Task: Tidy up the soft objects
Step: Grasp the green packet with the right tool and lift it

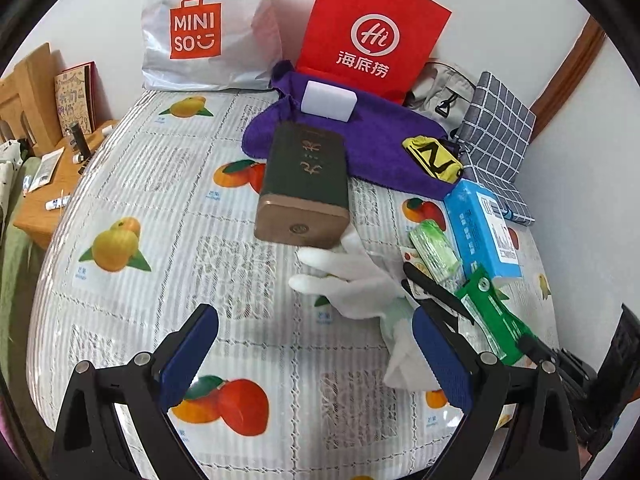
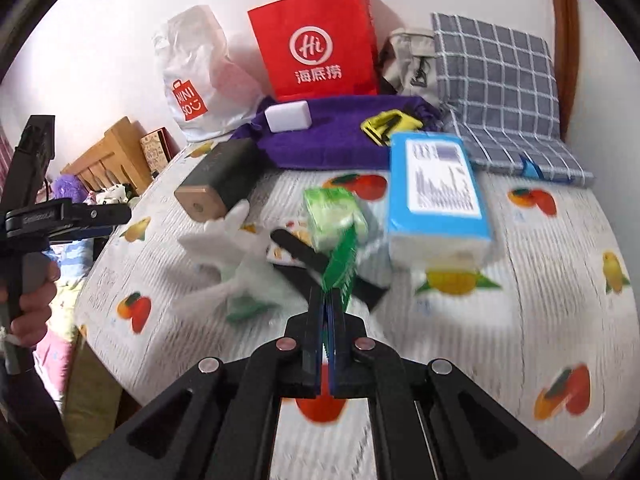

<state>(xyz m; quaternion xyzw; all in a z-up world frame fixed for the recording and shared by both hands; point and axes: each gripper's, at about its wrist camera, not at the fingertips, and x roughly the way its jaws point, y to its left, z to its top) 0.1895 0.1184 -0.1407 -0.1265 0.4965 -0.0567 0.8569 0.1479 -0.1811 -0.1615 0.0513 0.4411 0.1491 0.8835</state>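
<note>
My right gripper [image 2: 330, 300] is shut on a flat green packet [image 2: 340, 260], lifted off the bed; the same packet [image 1: 492, 316] shows at the right of the left wrist view. My left gripper [image 1: 316, 344] hangs open above the fruit-print sheet [image 1: 160, 200], with nothing between its blue pads [image 1: 192, 352]. A white glove [image 1: 352, 280] lies just ahead of its right finger. Beyond lie a green tissue pack [image 2: 332, 216], a blue tissue pack [image 2: 436, 200], a purple towel [image 2: 340, 136] with a white block [image 2: 288, 117] on it, and a yellow-black pouch [image 2: 390, 124].
A dark box with a bronze end [image 1: 304, 184] lies mid-bed. A red paper bag [image 1: 368, 28], a white Miniso bag [image 1: 200, 28], a grey bag [image 1: 440, 92] and a checked cloth [image 1: 496, 128] line the wall. Black strips [image 2: 300, 250] lie by the glove. A wooden bedside table [image 1: 48, 184] stands left.
</note>
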